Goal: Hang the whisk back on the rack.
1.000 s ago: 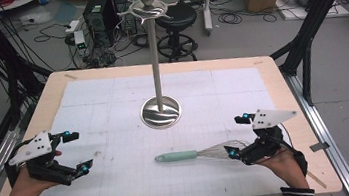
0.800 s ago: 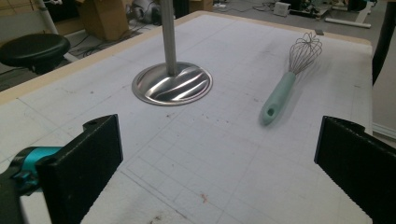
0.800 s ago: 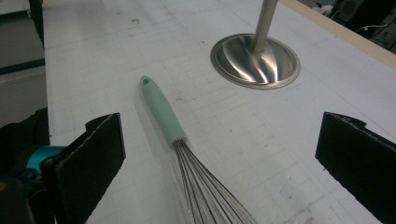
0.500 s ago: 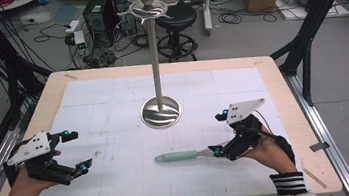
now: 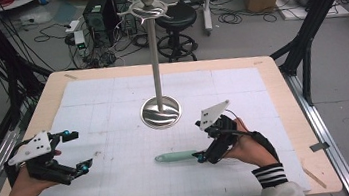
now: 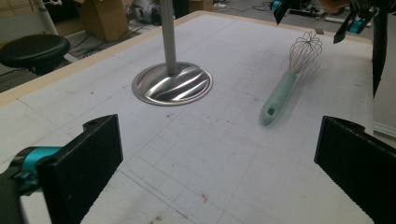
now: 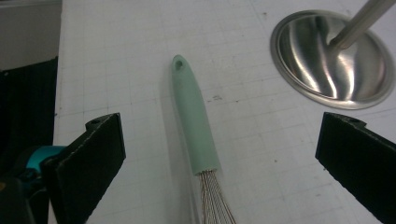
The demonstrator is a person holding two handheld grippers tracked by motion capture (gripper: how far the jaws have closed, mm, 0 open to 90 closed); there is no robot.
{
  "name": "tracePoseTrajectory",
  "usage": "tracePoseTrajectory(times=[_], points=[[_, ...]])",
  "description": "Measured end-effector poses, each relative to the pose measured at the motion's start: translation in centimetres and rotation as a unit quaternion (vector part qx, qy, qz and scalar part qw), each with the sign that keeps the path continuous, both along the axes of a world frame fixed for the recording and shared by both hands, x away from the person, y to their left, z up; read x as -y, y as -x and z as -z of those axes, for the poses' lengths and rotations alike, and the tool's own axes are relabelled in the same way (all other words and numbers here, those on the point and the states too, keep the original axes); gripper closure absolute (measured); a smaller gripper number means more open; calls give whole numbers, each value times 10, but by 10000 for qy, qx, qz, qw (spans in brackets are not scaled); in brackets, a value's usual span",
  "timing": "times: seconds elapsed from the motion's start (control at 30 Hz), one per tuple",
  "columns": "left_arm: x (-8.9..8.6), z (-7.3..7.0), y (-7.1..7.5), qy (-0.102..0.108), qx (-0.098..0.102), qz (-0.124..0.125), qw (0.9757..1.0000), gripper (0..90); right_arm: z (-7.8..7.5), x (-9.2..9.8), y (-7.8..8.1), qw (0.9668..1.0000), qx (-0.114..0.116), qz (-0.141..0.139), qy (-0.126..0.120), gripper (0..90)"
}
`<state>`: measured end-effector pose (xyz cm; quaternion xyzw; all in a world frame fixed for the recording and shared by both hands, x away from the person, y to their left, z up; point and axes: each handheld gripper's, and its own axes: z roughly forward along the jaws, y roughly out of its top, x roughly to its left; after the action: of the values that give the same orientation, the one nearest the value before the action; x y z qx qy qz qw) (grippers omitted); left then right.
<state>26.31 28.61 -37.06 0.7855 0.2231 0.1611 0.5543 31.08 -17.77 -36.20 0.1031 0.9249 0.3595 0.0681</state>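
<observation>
A whisk point(image 5: 174, 156) with a mint-green handle lies flat on the white gridded mat point(image 5: 114, 115), handle pointing left. My right gripper point(image 5: 199, 141) hovers open over its wire end, and the hand hides the wires in the high view. The right gripper view looks down on the whisk point(image 7: 194, 121) between the wide-open jaws of my right gripper point(image 7: 219, 163). My left gripper point(image 5: 79, 151) is open and empty near the mat's left edge. Its own view shows the left gripper point(image 6: 219, 163) facing the whisk point(image 6: 279, 95). A tall metal stand point(image 5: 154, 55) with hooks on top rises from a round base point(image 5: 161, 112).
The stand's shiny base point(image 6: 172, 84) point(image 7: 334, 60) sits mid-mat, just behind the whisk. The wooden table edge point(image 5: 290, 114) frames the mat. Behind the table are a black stool point(image 5: 177, 17), a computer tower point(image 5: 98, 9), cables and cardboard boxes on the floor.
My right gripper has moved left along the table and now sits over the whisk's wire end. The left gripper and the whisk have stayed in place.
</observation>
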Motion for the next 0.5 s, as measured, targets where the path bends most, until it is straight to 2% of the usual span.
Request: tracePoseTrajectory(times=[0.27,0.4,0.5], points=[[0,0,0,0,-6,2,10000,17,15,-19,-5,9984,-166,-221,495,5],[1,0,0,-8,-18,21,10000,17,25,-25,-7,9956,-255,-348,827,5],[0,0,0,-1,-26,10,10000,17,30,-30,-9,9942,-283,-402,953,5]])
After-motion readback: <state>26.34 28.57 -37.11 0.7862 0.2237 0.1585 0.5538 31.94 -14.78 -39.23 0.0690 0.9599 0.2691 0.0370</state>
